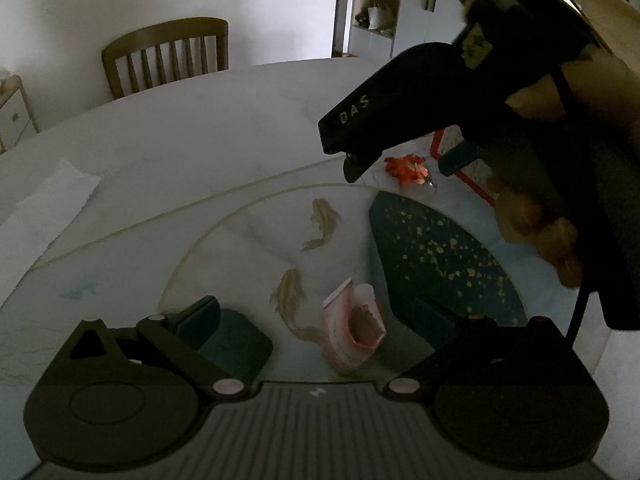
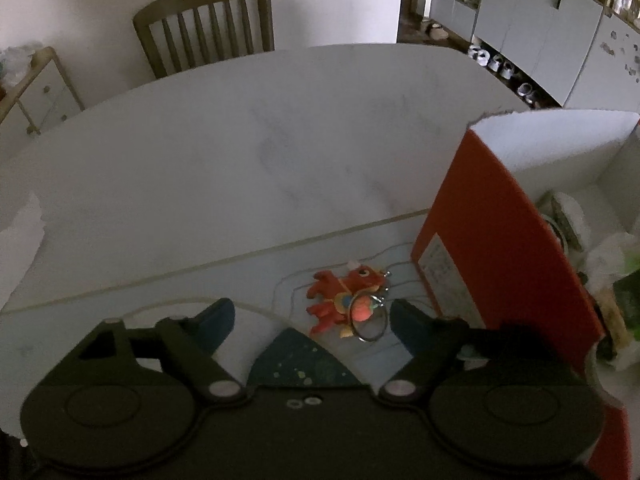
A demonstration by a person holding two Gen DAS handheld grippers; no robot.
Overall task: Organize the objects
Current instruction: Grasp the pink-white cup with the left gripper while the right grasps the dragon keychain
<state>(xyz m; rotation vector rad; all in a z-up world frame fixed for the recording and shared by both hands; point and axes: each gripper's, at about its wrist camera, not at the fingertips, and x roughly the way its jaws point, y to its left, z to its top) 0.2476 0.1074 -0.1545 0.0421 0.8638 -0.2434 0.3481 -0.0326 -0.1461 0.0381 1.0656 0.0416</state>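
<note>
A red toy keychain with a metal ring [image 2: 347, 305] lies on the glass turntable [image 2: 160, 280], just ahead of my open right gripper [image 2: 312, 316] and between its fingertips. It also shows far off in the left wrist view [image 1: 408, 168], under the right gripper's fingers [image 1: 352, 160]. A small pink-and-white packet [image 1: 354, 328] lies on the turntable between the fingertips of my open left gripper [image 1: 316, 320]. An open red box [image 2: 500, 248] with white inner walls stands at the right and holds several items.
The turntable [image 1: 120, 280] sits on a round white marble table [image 2: 240, 140]. It bears a dark green gold-speckled patch [image 1: 440, 256] and painted fish. A white paper [image 1: 44, 208] lies at the left. A wooden chair [image 2: 208, 24] stands behind the table; cabinets line the back right.
</note>
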